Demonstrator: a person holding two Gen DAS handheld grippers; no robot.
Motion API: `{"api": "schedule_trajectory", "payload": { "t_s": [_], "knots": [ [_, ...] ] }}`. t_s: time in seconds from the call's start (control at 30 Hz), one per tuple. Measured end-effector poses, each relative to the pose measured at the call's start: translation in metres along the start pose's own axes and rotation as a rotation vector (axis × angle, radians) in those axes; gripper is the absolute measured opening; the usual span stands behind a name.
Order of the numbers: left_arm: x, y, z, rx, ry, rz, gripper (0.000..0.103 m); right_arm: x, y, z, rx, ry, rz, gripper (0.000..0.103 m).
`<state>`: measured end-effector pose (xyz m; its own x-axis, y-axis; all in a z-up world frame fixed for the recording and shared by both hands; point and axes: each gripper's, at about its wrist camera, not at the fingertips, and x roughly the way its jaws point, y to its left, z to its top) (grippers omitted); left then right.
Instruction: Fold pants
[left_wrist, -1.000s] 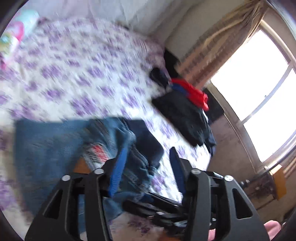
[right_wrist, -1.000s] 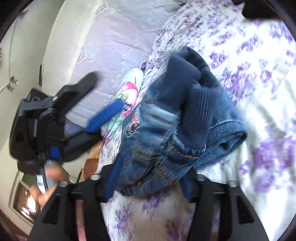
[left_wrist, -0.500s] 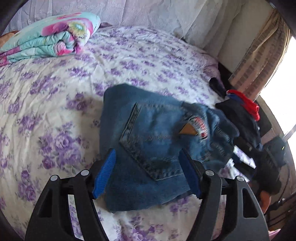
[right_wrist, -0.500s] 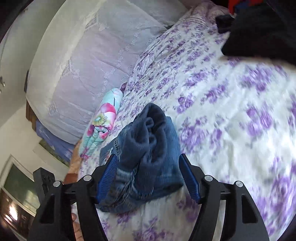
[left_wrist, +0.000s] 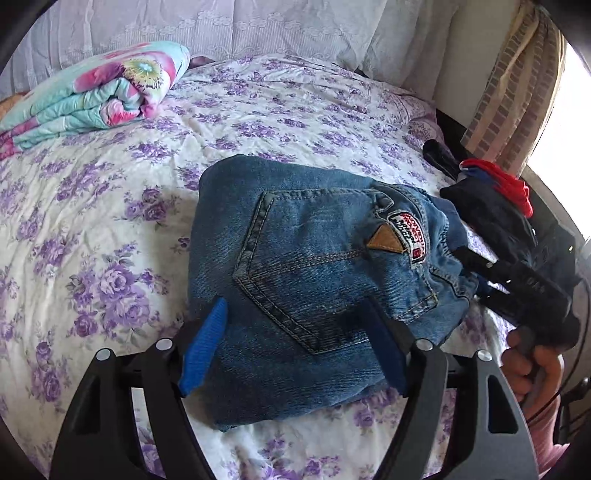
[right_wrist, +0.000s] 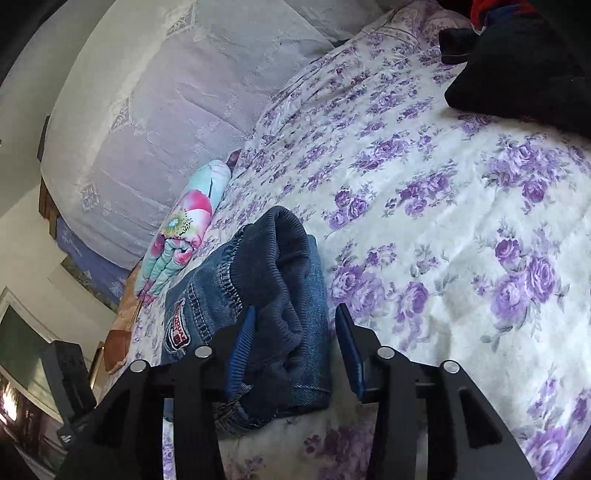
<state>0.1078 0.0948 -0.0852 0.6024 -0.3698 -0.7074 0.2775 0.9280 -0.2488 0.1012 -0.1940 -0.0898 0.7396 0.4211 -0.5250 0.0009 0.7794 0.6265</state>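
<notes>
The blue denim pants (left_wrist: 306, 280) lie folded into a compact bundle on the bed, back pocket and brand patch facing up. In the right wrist view the pants (right_wrist: 266, 302) show their dark ribbed waistband end. My left gripper (left_wrist: 291, 350) is open, its blue pads spread over the near edge of the bundle, holding nothing. My right gripper (right_wrist: 295, 350) is open just before the waistband end, its left pad next to the fabric. The right gripper also shows in the left wrist view (left_wrist: 517, 288), held by a hand at the bundle's right side.
The bed's purple-flowered sheet (left_wrist: 92, 221) spreads all around. A folded floral blanket (left_wrist: 96, 92) lies at the back left by the lace-covered headboard (right_wrist: 166, 110). A pile of dark and red clothes (left_wrist: 498, 206) sits at the right edge near the curtain.
Both grippers have drawn back from the folded pants and steadied. The right gripper, which straddled the bundle a second ago, now sits just in front of its waistband end.
</notes>
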Motion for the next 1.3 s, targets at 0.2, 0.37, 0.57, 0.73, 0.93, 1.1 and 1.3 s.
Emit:
{"api": "schedule_trajectory", "payload": {
  "t_s": [0.2,0.37,0.57,0.73,0.93,1.1,1.3],
  "knots": [
    [-0.036,-0.002,0.019,-0.025,-0.098,-0.081,0.073,-0.045,0.063,0.013,-0.266,-0.171,0.001,0.047],
    [-0.022,-0.03,0.021,0.033,-0.064,-0.168,0.073,0.003,0.088,0.04,-0.357,-0.067,0.081,0.037],
    [0.012,-0.039,-0.002,0.078,-0.007,-0.118,0.073,0.058,0.048,0.046,-0.295,0.091,0.001,0.024],
    [-0.02,-0.033,0.003,0.044,-0.032,-0.171,0.073,-0.005,0.081,0.031,-0.405,0.006,0.073,0.032],
    [-0.021,-0.027,-0.018,0.067,-0.012,-0.09,0.081,-0.014,0.084,-0.017,-0.535,0.083,0.01,0.035],
    [-0.011,-0.036,-0.032,0.122,0.012,-0.022,0.081,-0.011,0.078,-0.03,-0.583,0.087,-0.044,0.047],
    [-0.044,0.0,-0.012,0.005,-0.031,-0.047,0.088,-0.049,0.065,-0.003,-0.448,0.036,0.053,0.072]
  ]
}}
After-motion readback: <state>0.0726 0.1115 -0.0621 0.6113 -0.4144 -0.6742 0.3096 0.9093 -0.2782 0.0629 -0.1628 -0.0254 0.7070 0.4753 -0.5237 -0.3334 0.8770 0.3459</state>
